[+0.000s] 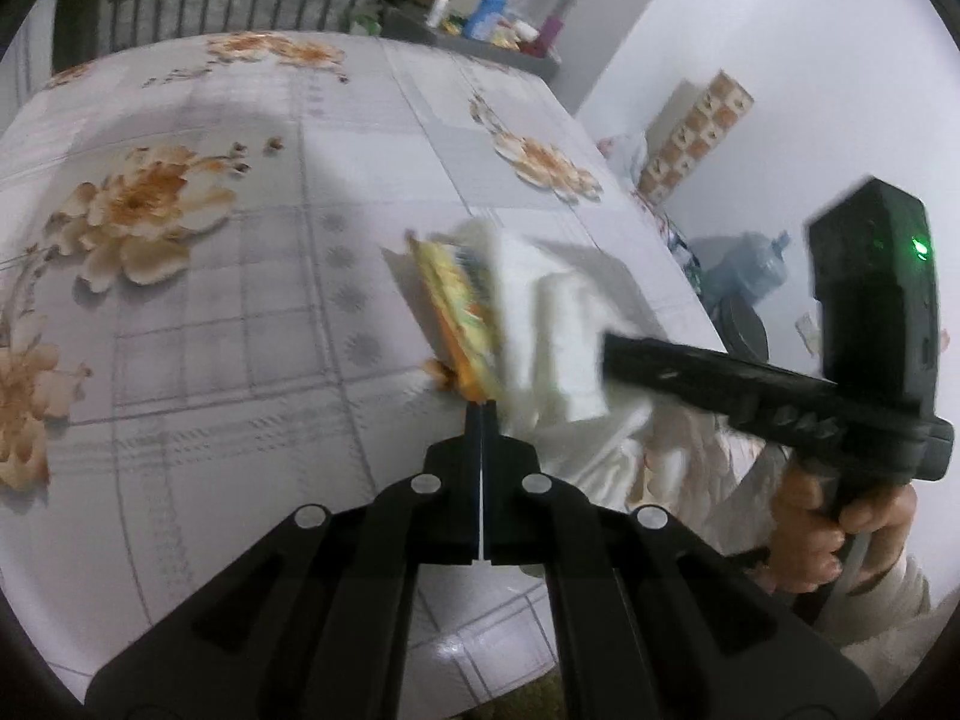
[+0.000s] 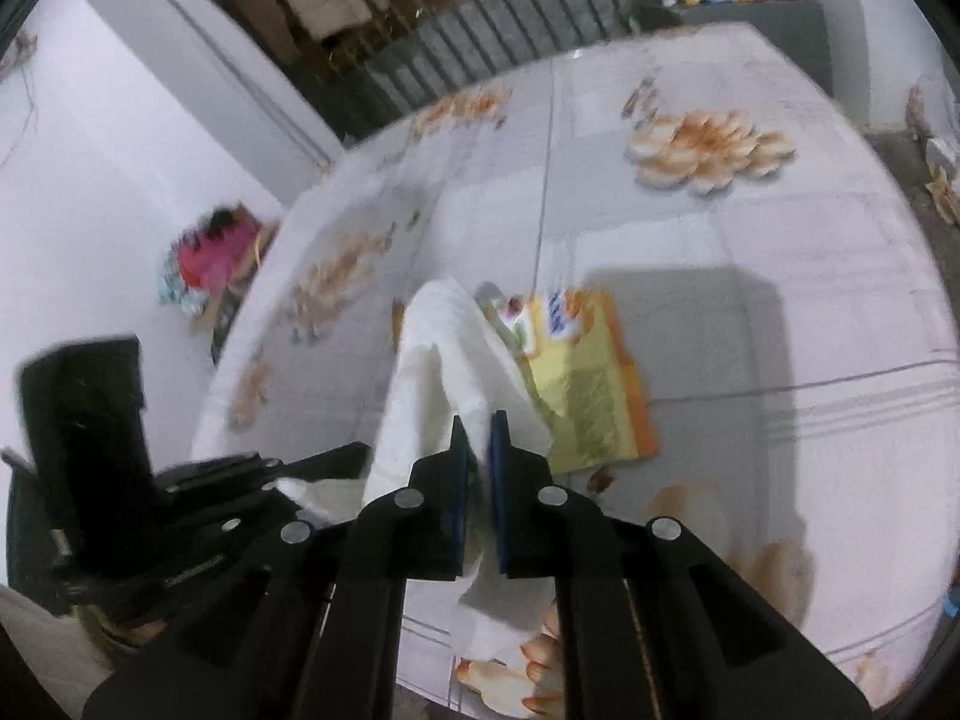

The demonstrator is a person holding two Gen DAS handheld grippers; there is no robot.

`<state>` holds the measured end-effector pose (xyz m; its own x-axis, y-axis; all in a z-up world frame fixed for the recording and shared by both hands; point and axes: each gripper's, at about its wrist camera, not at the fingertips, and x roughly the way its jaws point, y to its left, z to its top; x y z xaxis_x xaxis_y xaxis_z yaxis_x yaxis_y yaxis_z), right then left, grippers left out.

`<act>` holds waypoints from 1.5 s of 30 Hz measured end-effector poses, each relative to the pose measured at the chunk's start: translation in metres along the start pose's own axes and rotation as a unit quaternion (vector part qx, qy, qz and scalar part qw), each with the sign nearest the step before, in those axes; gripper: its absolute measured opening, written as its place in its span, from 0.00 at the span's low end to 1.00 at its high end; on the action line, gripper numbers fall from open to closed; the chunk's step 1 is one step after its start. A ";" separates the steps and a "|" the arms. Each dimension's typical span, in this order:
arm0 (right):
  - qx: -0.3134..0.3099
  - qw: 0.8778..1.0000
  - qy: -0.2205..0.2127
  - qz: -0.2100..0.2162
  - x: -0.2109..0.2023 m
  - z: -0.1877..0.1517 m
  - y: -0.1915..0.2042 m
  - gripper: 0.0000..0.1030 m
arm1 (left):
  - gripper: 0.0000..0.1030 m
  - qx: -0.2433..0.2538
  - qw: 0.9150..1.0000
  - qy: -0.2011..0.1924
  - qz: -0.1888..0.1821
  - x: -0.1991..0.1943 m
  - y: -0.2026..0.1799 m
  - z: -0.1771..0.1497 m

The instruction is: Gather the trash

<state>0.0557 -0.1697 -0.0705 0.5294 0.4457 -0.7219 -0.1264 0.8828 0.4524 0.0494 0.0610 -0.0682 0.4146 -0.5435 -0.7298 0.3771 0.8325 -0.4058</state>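
Note:
A yellow-and-orange snack wrapper (image 1: 462, 324) stands on edge just above my left gripper (image 1: 480, 405), whose jaws are shut with the wrapper's orange corner pinched at the tips. Beside it is a crumpled white tissue (image 1: 558, 348). In the right wrist view my right gripper (image 2: 480, 420) is shut on a fold of the white tissue (image 2: 444, 354), and the wrapper (image 2: 588, 396) lies just right of it. Each gripper shows in the other's view: the right gripper (image 1: 607, 357) reaches in from the right, and the left gripper (image 2: 354, 453) comes from the left, its tips hidden behind the tissue.
Both grippers are over a table under a white floral cloth (image 1: 240, 330). A person's hand (image 1: 840, 528) grips the right tool's handle. A shelf with bottles (image 1: 492, 18) stands beyond the far edge, a water jug (image 1: 750, 267) sits on the floor at right, and a pink bundle (image 2: 216, 252) at left.

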 end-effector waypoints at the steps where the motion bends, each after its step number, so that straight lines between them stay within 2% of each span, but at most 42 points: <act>1: 0.001 1.000 -0.009 -0.007 -0.006 0.003 -0.002 0.07 | 0.05 -0.005 1.000 0.000 0.001 0.000 0.002 0.000; 4: 0.004 0.999 -0.026 -0.040 -0.014 0.012 -0.010 0.07 | 0.19 -0.021 1.000 0.005 0.002 0.004 0.006 0.001; 10: -0.009 0.996 -0.013 -0.093 0.000 0.008 -0.019 0.07 | 0.28 -0.042 0.999 -0.001 -0.017 0.011 0.010 0.009; 16: -0.007 0.997 -0.003 -0.081 0.014 0.004 -0.022 0.07 | 0.28 -0.087 0.994 0.003 -0.070 0.032 0.018 0.034; 23: 0.004 0.998 -0.007 -0.060 0.013 0.002 -0.027 0.07 | 0.27 -0.131 0.987 0.004 -0.090 0.063 0.021 0.061; 26: 0.003 0.998 -0.007 -0.057 0.013 0.002 -0.028 0.07 | 0.26 -0.148 0.979 -0.007 -0.143 0.064 0.021 0.061; 29: 0.004 0.999 -0.008 -0.051 0.014 0.002 -0.029 0.07 | 0.26 -0.156 0.959 -0.036 -0.233 0.055 0.021 0.056; 30: 0.006 0.999 -0.008 -0.049 0.014 0.002 -0.030 0.07 | 0.26 -0.154 0.956 -0.035 -0.246 0.054 0.019 0.054; 31: 0.010 0.999 -0.009 -0.044 0.014 0.002 -0.032 0.07 | 0.26 -0.150 0.958 -0.030 -0.243 0.056 0.018 0.053; 33: 0.017 0.999 -0.009 -0.036 0.014 0.002 -0.034 0.07 | 0.26 -0.144 0.968 -0.009 -0.207 0.067 0.015 0.052; 34: 0.018 0.999 -0.009 -0.034 0.014 0.002 -0.035 0.07 | 0.25 -0.146 0.970 0.000 -0.194 0.073 0.014 0.050; 35: 0.017 0.999 -0.009 -0.035 0.014 0.002 -0.034 0.07 | 0.21 -0.146 0.973 0.007 -0.181 0.079 0.013 0.049; 36: 0.016 0.999 -0.009 -0.036 0.013 0.002 -0.033 0.07 | 0.16 -0.132 0.976 0.006 -0.171 0.082 0.010 0.050; 38: 0.015 0.999 -0.010 -0.039 0.014 0.001 -0.032 0.07 | 0.16 -0.109 0.983 0.000 -0.148 0.084 0.004 0.051; 45: 0.016 0.999 -0.006 -0.044 0.010 0.001 -0.033 0.07 | 0.12 -0.097 0.984 -0.005 -0.151 0.081 0.003 0.054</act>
<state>0.0657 -0.1942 -0.0920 0.5473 0.3652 -0.7530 -0.0532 0.9131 0.4042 0.1285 0.0139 -0.0986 0.3156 -0.7700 -0.5546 0.3199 0.6366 -0.7018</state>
